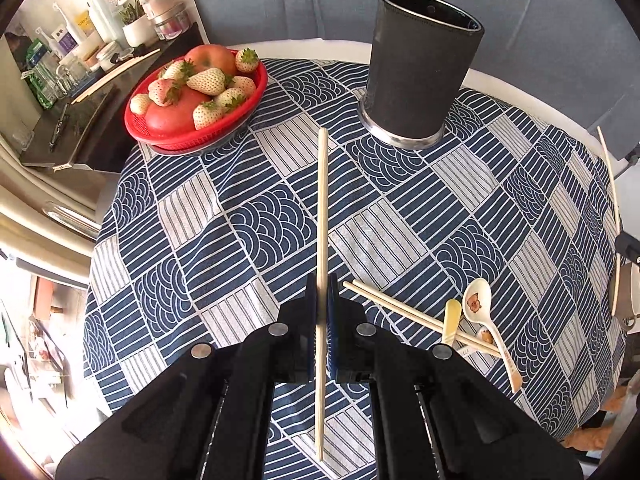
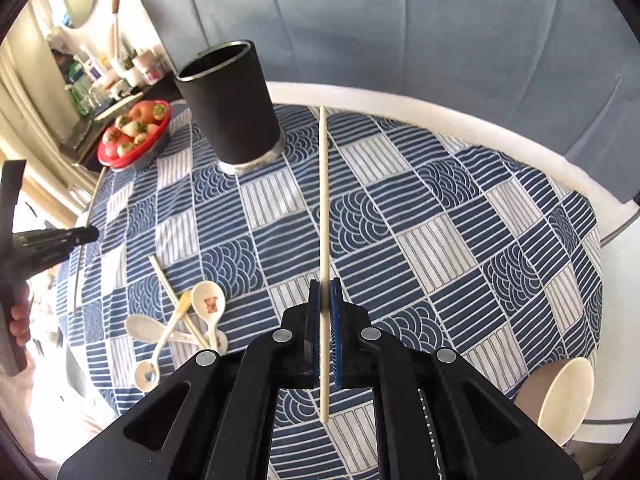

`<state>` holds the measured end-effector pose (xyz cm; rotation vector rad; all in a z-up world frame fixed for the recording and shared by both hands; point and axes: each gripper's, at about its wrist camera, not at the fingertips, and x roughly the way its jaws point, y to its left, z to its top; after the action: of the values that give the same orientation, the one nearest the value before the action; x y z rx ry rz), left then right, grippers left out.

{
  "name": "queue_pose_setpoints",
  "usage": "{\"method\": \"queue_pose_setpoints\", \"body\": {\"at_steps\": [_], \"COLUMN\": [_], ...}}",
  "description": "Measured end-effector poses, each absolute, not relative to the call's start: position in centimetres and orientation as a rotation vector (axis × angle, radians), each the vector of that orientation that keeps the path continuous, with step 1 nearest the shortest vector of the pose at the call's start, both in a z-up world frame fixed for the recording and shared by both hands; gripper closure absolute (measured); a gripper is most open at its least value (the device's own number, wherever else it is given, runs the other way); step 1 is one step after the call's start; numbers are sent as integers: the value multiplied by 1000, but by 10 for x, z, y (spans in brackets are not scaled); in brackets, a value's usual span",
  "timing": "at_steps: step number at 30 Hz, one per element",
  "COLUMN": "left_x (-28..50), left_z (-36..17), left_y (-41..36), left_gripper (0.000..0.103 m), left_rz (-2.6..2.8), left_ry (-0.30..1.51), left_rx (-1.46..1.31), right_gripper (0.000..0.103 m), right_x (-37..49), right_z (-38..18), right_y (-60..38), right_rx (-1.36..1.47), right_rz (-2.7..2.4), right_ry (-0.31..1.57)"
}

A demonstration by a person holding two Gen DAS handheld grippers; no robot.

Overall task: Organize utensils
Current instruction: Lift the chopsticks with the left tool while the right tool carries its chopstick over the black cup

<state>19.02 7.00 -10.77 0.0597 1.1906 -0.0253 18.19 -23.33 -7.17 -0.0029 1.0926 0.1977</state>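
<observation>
L cam: my left gripper [image 1: 321,300] is pinching one chopstick [image 1: 322,216] between its blue pads. The stick runs straight up the middle of the pic, its far tip near the black cup [image 1: 420,68], not touching it. The cup stands upright on the blue-and-white cloth [image 1: 224,208], at the back of the table. A red basket [image 1: 192,136] w/ strawberries and red fruit sits to the cup's left. Low on the right, 2 more chopsticks [image 1: 404,312] lie side by side on the cloth, w/ a spoon [image 1: 480,304] lying across them. A small yellow spoon [image 1: 452,320] lies on them too.

R cam: my right gripper [image 2: 325,300] is pinching a 2nd stick [image 2: 325,208], also pointing straight ahead, above the cloth. The cup is up on the left, basket behind it. Low left, the spoons and sticks make a little pile [image 2: 180,324]. At the far left edge I see the other gripper and some fingers [image 2: 18,324] on its handle. A pale round thing [image 2: 566,396] is at the lower right; can't tell what.
</observation>
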Motion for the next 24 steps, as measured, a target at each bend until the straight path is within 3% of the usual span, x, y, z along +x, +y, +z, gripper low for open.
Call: {"method": "queue_pose_setpoints", "body": {"at_steps": [24], "left_x": [189], "left_z": [-4], "left_y": [68], "left_gripper": [98], "left_rz": [-4], "left_ry": [989], "left_rx": [81], "right_gripper": [98], "right_x": [195], "right_z": [29], "right_y": [-204], "right_rx": [29], "right_rz": [411], "right_ry": [746]}}
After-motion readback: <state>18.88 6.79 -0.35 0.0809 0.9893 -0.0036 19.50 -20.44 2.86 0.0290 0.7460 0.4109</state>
